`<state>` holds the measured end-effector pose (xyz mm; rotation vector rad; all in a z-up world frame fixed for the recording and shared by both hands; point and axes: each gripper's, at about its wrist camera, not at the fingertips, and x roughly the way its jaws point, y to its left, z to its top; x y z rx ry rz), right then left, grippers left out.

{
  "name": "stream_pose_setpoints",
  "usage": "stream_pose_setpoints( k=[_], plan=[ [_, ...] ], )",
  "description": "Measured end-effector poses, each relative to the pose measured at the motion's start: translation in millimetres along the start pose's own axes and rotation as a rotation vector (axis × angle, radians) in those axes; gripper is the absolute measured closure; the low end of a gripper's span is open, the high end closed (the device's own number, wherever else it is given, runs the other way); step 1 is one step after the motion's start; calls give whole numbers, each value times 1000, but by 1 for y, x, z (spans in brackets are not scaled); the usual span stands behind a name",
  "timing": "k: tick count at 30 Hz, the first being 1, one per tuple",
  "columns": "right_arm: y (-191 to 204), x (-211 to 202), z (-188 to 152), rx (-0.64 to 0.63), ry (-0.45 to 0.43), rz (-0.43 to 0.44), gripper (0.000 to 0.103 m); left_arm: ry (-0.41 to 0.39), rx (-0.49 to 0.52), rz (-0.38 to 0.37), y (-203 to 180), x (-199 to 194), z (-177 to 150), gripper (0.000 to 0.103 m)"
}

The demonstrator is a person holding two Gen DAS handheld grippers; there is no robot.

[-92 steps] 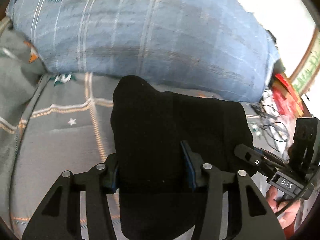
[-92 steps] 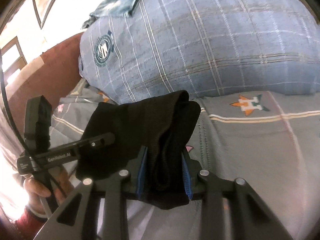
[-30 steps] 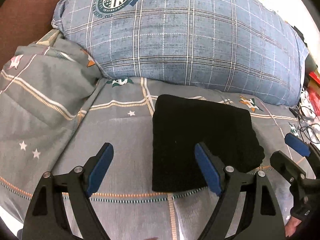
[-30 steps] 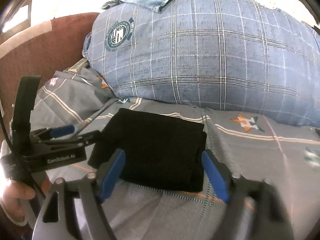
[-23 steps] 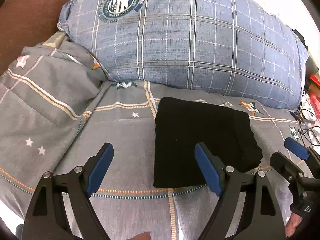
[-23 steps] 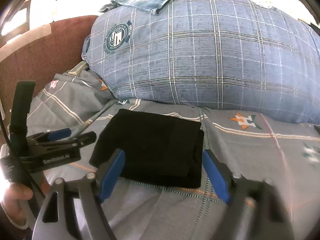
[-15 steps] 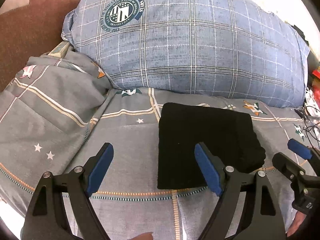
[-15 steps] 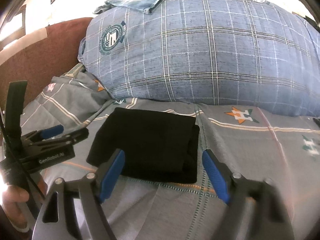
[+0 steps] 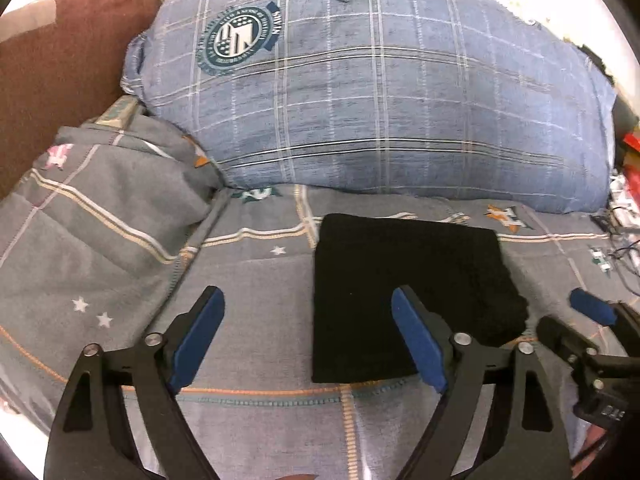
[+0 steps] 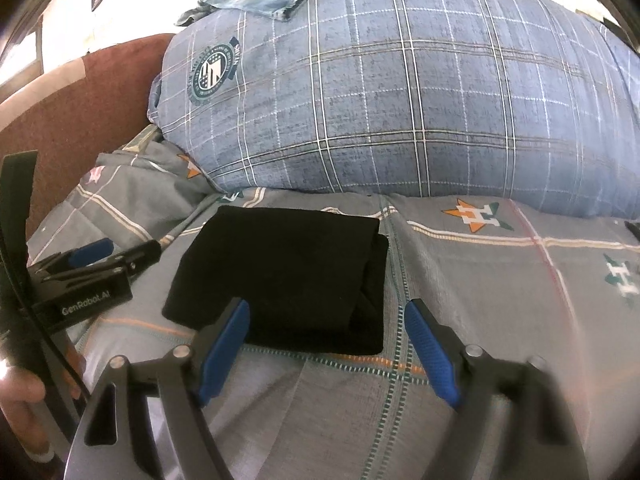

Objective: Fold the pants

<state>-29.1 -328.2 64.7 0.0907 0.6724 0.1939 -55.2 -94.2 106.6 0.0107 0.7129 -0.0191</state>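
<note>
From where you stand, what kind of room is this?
Most likely a bedroom. A big blue plaid pillow lies on a grey patterned bedspread, against a reddish-brown headboard. Folded black pants rest on the bedspread.

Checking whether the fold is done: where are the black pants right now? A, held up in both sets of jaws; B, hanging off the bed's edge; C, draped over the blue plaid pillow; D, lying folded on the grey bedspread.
D: the black pants lie as a folded rectangle on the grey bedspread, clear of both grippers.
</note>
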Motion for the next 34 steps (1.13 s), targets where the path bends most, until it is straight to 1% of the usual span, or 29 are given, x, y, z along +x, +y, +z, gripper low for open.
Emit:
stream_pose_setpoints(
  k=[1,6,25,30,34],
  plan=[
    [0,1,0,3,3,0,22,3,-7,-9,0,1,0,15],
    [1,2,-1,-2,8,-5,22,15,-4,-7,-2,4,0,14],
    [-6,5,-1,14,19,-6,22,18,14,-44,-17,9,-3,14],
    [-8,6,-3,22,21,-7,22,0,28,-49,-20,6,-4,14],
    [-10,4,-4,25,19,-11,22,17,30,-63,-21,6,-5,15]
  ],
)
